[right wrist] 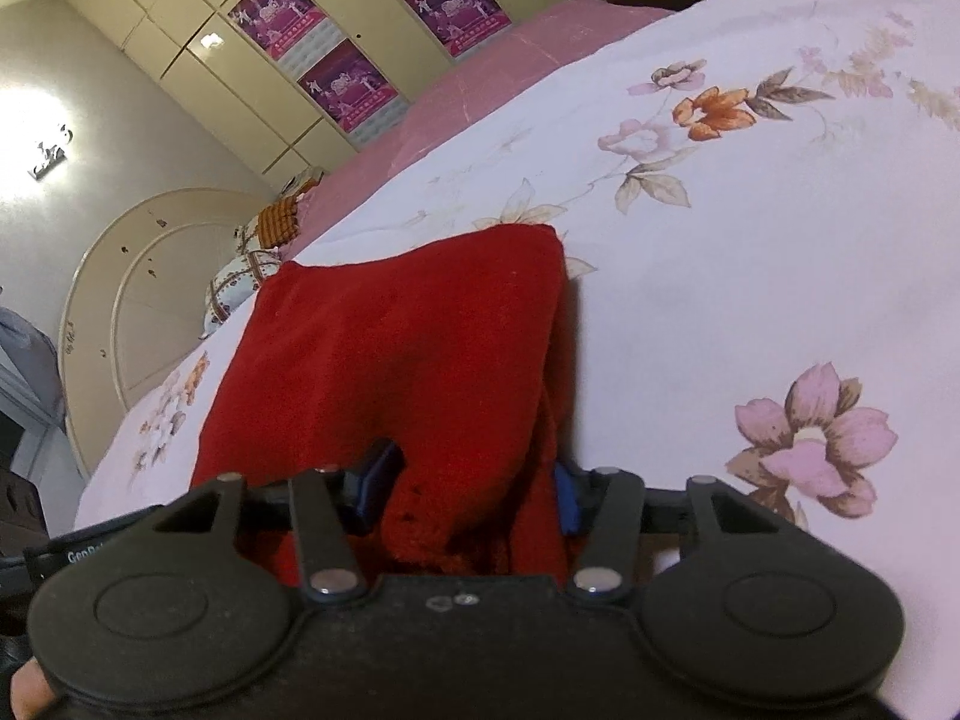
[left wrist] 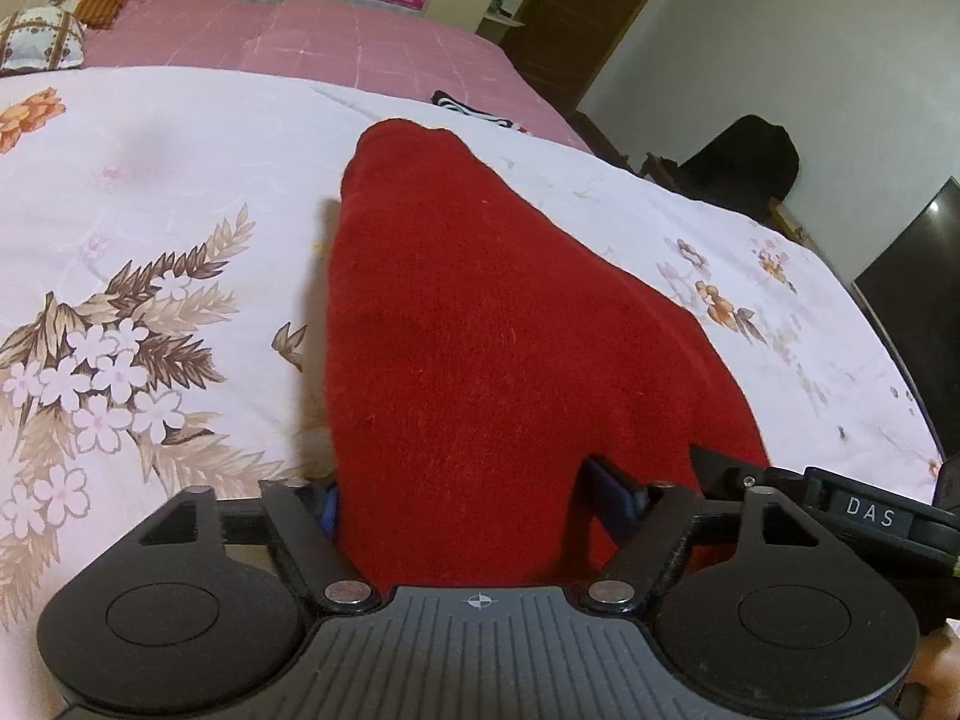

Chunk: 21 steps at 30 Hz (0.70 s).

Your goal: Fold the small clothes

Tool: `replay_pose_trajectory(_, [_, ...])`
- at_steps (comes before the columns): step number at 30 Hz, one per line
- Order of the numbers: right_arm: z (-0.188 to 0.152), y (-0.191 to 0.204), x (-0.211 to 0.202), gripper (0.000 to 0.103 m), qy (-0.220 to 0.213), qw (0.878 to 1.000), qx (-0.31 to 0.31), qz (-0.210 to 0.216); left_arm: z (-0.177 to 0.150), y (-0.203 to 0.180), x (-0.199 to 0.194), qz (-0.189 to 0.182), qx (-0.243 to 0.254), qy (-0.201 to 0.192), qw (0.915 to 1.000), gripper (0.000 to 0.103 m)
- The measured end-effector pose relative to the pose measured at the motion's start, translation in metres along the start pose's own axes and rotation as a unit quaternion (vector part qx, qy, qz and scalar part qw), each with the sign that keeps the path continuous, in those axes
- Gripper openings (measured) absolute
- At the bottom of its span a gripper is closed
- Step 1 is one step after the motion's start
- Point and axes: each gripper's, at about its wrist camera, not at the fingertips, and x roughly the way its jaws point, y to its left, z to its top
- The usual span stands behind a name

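Note:
A red fleecy cloth (left wrist: 480,300) lies on the flowered white quilt (left wrist: 150,180), its near end draped over both grippers. In the left wrist view it fills the gap of my left gripper (left wrist: 468,492) smoothly. The fingertips are buried under it, so the grip is unclear; one blue pad (left wrist: 618,489) pokes out beside it. In the right wrist view the red cloth (right wrist: 390,348) is bunched between the blue pads (right wrist: 378,480) of my right gripper (right wrist: 474,486), which is shut on it. The two grippers sit side by side at the same near edge.
A pink sheet (left wrist: 300,36) covers the far bed, with a pillow (left wrist: 42,39) at its left and a dark striped garment (left wrist: 474,111) beyond the cloth. A black bag (left wrist: 744,162) and a dark screen (left wrist: 924,276) stand right. A cream wardrobe (right wrist: 270,60) lines the far wall.

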Motion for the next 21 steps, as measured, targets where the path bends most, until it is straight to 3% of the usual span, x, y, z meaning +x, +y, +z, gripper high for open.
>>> replay_pose_trajectory(3, [-0.002, 0.01, -0.005, 0.034, -0.005, 1.0, -0.016, -0.004, 0.001, -0.005, -0.007, 0.005, 0.013, -0.005, 0.9999, 0.057])
replay_pose_trajectory(7, [-0.002, 0.022, -0.014, 0.031, -0.013, 1.0, -0.019, 0.005, 0.004, -0.005, -0.016, 0.005, 0.012, -0.008, 0.9999, 0.05])
replay_pose_trajectory(14, [0.0, 0.054, -0.028, 0.03, -0.02, 0.998, -0.029, 0.043, 0.004, 0.001, -0.048, 0.014, 0.012, -0.026, 0.9995, 0.049])
replay_pose_trajectory(21, [-0.012, 0.094, -0.024, 0.03, -0.011, 0.996, -0.042, 0.08, 0.0, 0.034, -0.103, 0.053, 0.014, -0.051, 0.9972, 0.049])
